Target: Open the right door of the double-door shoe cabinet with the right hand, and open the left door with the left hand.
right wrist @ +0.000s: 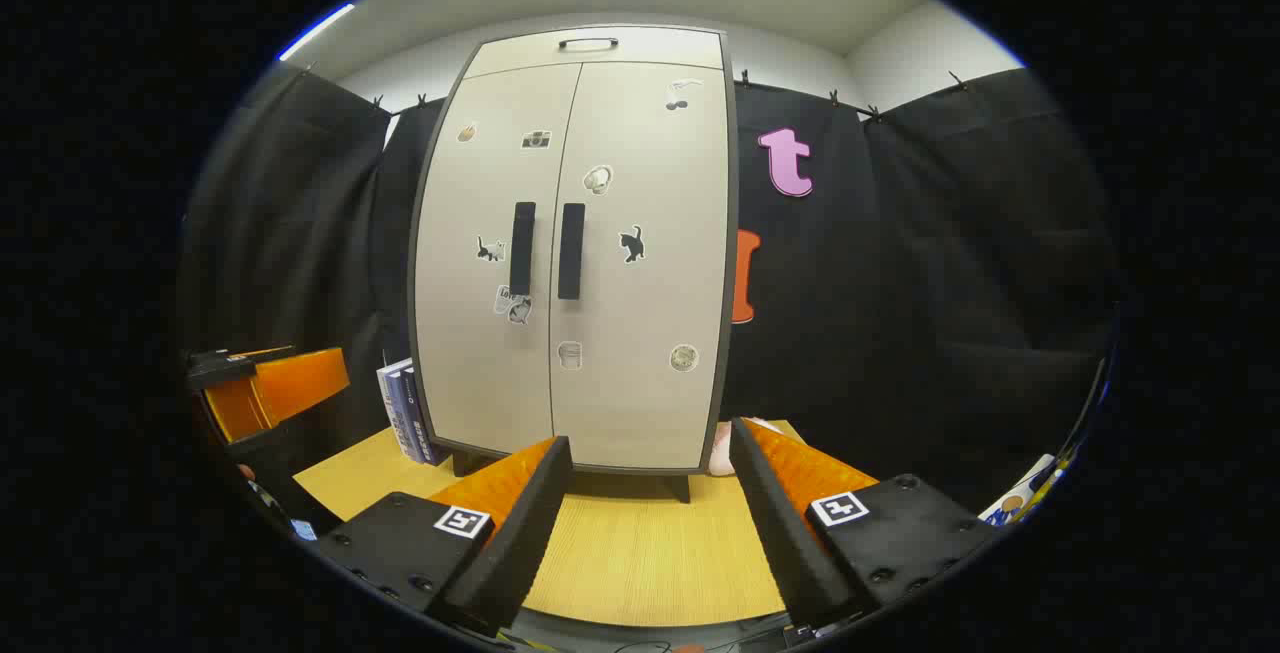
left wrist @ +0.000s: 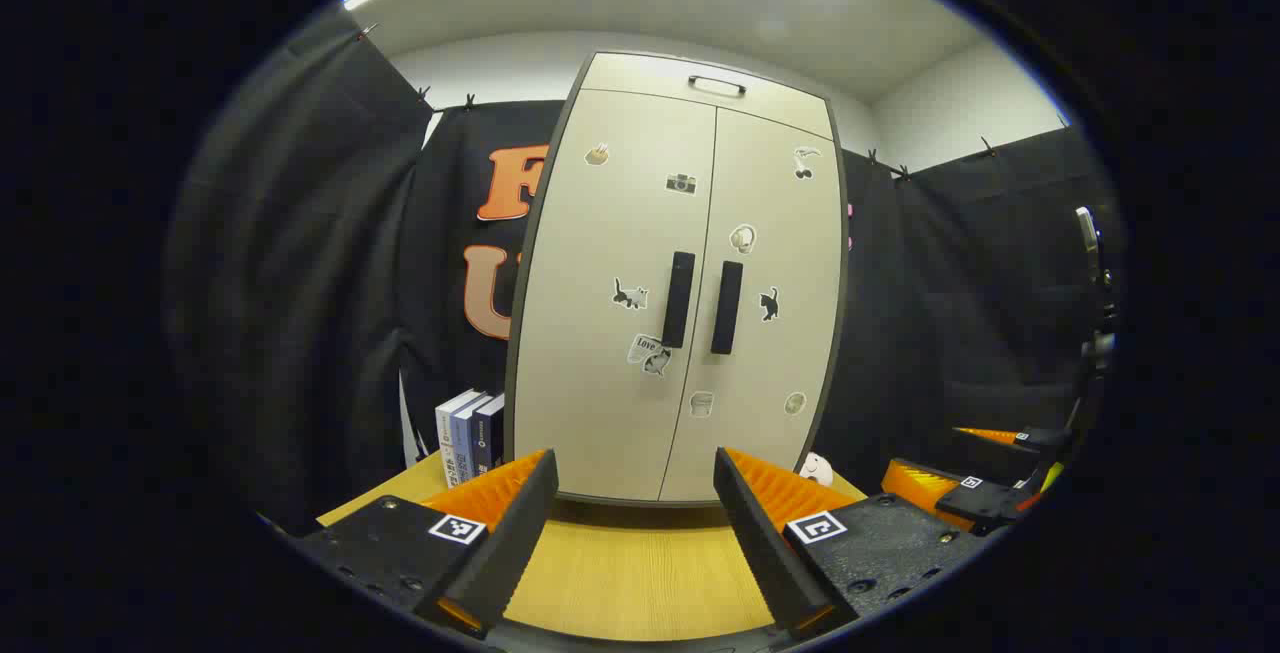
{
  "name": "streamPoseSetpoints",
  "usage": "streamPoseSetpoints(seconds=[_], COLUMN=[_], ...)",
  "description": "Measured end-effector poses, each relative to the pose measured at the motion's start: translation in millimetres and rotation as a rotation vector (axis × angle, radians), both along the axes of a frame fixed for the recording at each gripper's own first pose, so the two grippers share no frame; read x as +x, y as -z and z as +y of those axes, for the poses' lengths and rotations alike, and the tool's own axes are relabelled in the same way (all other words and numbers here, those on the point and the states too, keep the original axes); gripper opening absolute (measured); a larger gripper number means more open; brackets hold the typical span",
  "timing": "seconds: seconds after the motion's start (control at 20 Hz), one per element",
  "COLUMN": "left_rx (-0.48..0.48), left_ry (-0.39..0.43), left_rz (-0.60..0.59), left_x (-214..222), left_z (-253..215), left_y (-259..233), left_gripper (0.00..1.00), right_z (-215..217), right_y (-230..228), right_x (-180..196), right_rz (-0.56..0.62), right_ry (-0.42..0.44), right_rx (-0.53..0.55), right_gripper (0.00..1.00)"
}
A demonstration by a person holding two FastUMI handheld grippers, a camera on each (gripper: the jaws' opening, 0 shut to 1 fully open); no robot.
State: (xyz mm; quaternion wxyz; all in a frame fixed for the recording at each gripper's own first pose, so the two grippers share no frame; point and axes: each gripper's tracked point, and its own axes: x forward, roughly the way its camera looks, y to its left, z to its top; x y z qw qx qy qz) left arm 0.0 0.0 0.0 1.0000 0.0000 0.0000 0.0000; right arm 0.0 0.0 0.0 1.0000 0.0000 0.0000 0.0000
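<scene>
both cabinet doors (left wrist: 620, 283) shut, table (left wrist: 630, 573) bare.

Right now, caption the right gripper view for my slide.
Open right tool faces the closed shoe cabinet on the wooden table.

Cabinet (left wrist: 680, 283) stands on table (left wrist: 630, 573), against the cloth wall; its left door (left wrist: 610, 303) and right door (left wrist: 770, 303) meet at two handles side by side. Books (left wrist: 470, 436) stand left of cabinet. Both grippers sit before it, well apart.

Wooden table (left wrist: 640, 573) carries shoe cabinet (left wrist: 610, 333); books (left wrist: 470, 433) upright just left of it.
</scene>
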Motion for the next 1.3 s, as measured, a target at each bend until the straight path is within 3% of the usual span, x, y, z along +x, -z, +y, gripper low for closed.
streamPoseSetpoints(seconds=[0.25, 0.3, 0.35, 0.4, 0.95, 1.3], left_rx=[0.005, 0.006, 0.007, 0.008, 0.007, 0.019], left_ry=[-0.006, -0.006, -0.007, -0.007, -0.024, -0.024], left_rz=[-0.009, -0.009, -0.009, -0.009, -0.006, -0.007], left_x=[2.4, 1.8, 2.3, 2.5, 9.6, 14.4], left_z=[6.4, 7.4, 9.0, 10.0, 23.2, 27.9], left_y=[-4.0, -4.5, -4.9, -5.5, -9.5, -9.5], left_gripper=[0.95, 0.94, 0.94, 0.94, 0.94, 0.94], right_z=[3.4, 4.8, 4.9, 6.5, 23.5, 34.3], right_y=[-1.1, -1.5, -2.1, -2.9, -6.0, -23.8], right_x=[2.7, 3.1, 2.3, 3.1, 11.9, 44.5], right_rz=[-0.002, -0.003, -0.005, -0.006, 0.003, 0.018], right_ry=[0.003, 0.004, 0.004, 0.004, -0.013, -0.030], right_rx=[0.006, 0.005, 0.003, 0.002, 0.000, -0.001], right_gripper=[1.00, 0.94, 0.94, 1.00, 1.00, 1.00])
